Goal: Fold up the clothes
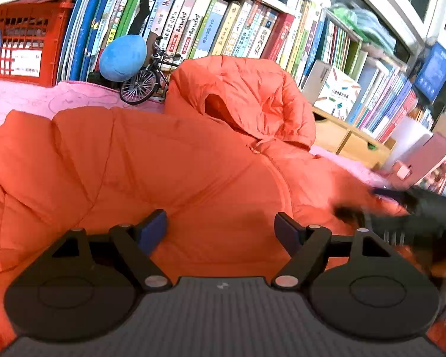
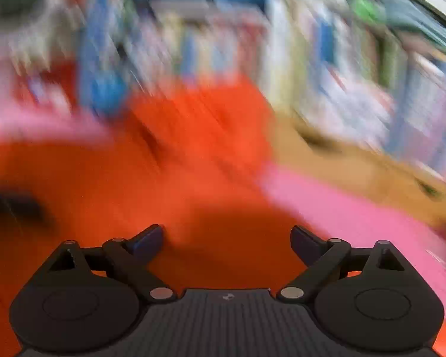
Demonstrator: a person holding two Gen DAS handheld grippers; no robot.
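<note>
An orange hooded puffer jacket [image 1: 169,166] lies spread on a pink cover [image 1: 44,98], its hood [image 1: 240,98] raised towards the bookshelf. My left gripper [image 1: 221,230] is open and empty, just above the jacket's body. My right gripper shows blurred at the right edge of the left wrist view [image 1: 401,208], over the jacket's right side. In the right wrist view that gripper [image 2: 227,242] is open and empty above the orange jacket [image 2: 163,184]; the view is heavily motion-blurred.
A bookshelf full of books [image 1: 246,29] stands behind. A red crate [image 1: 23,44], a blue plush ball [image 1: 122,58] and a small model bicycle [image 1: 148,77] sit at the back left. Wooden drawers [image 1: 348,139] and a pink box [image 1: 425,166] are at right.
</note>
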